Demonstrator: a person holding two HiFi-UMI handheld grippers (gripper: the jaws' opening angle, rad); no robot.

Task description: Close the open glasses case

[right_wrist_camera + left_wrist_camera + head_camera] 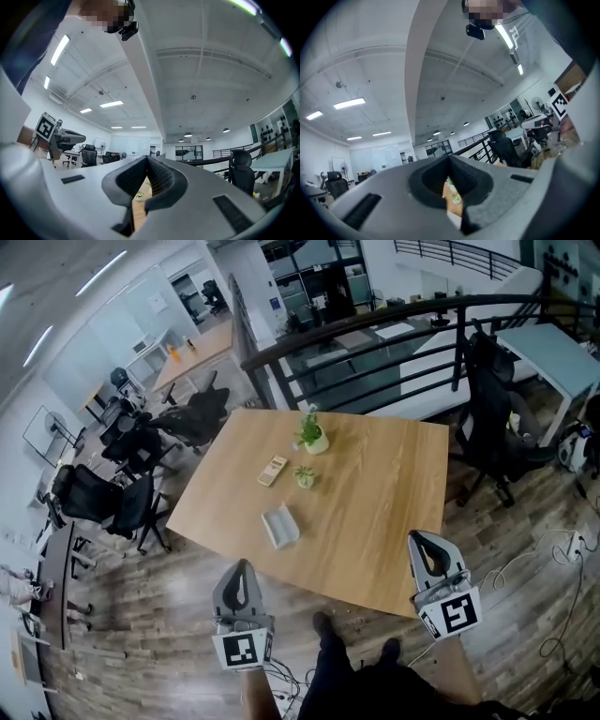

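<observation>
Steep downward look at a wooden table [375, 521] with an open glasses case [280, 525], pale grey, lying flat close to the table's near edge. Long axis slanted, with one short end toward that near edge and the other toward the table's middle. Past it, further onto the table: a tiny potted plant [304, 476], a beige handset-like object [273, 471] and a larger potted plant [312, 434].

Lies beyond both tools and between them, well apart from each, nearer the left gripper [242, 564] than the right gripper [417, 538]. Both held at the table's near edge, above the floor [169, 615], tips toward the table.

Left gripper view: jaws clenched together, nothing between them, only a sliver of table and plant below. Right gripper view: jaws likewise pressed together, empty. Case plainly visible from the head view only, jaw contact from the gripper views only.
</observation>
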